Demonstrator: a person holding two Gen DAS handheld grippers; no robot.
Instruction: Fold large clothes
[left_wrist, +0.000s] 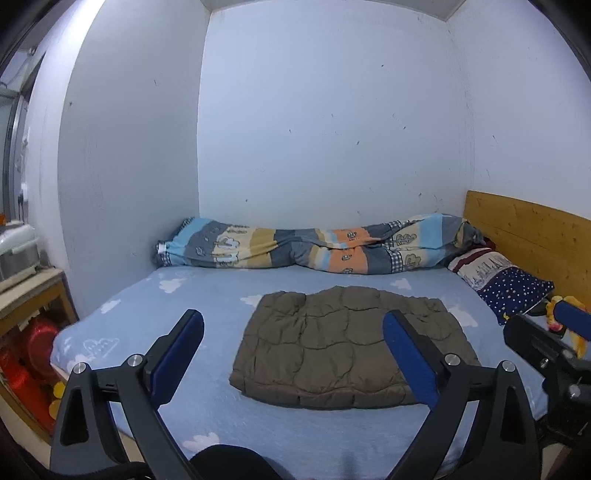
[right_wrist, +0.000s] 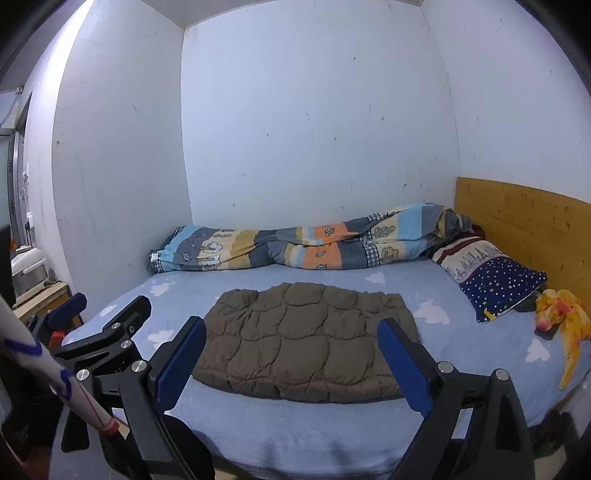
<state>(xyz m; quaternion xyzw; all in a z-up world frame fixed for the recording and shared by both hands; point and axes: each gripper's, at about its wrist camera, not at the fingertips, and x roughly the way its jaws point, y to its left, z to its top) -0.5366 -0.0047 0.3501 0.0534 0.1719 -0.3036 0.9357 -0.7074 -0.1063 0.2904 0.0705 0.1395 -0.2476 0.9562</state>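
neatly folded, puffy quilted jacket (left_wrist: 343, 343)

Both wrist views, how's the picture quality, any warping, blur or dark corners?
Left wrist view: strong fisheye bulge, black corners, wall evenly lit, folded brown jacket sharp, shelf at the left edge smeared. Right wrist view: same warping, headboard curved, a blurred white sleeve close at the left.

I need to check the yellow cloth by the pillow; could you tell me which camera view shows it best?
The right wrist view: the yellow cloth lies in full sight. In the left wrist view the right gripper hides most of it.
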